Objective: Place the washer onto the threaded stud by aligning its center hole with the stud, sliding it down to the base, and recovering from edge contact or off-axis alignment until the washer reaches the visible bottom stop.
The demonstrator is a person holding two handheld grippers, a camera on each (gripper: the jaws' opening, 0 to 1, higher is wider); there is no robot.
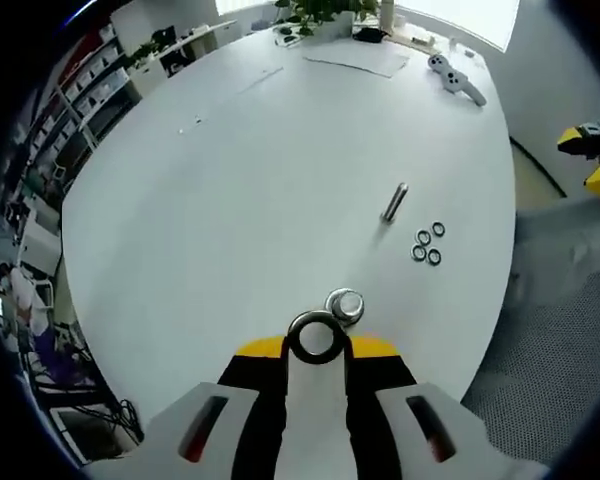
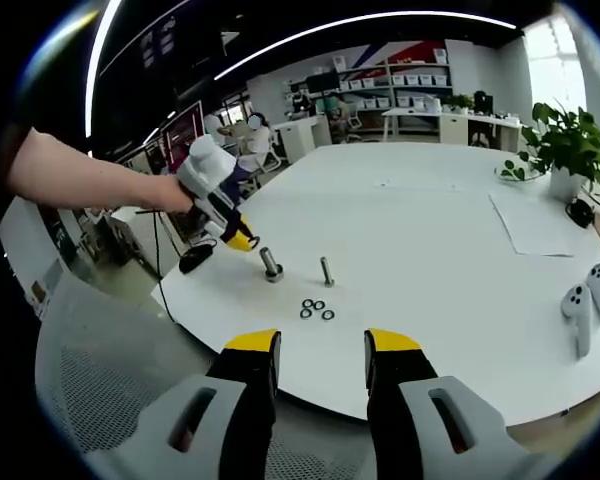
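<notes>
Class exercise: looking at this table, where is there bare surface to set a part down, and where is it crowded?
Free: the wide white stretch of the table between the stud and the sheet of paper, and the strip running towards the two white controllers. Crowded: the near edge, where the stud, the bolt, three loose washers and the left gripper stand close together.

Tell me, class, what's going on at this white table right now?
A person holds a gripper in each hand. The left gripper grips a washer just beside an upright stud, not yet on it. The right gripper hangs open off the table edge. Another stud and three spare washers lie nearby.
</notes>
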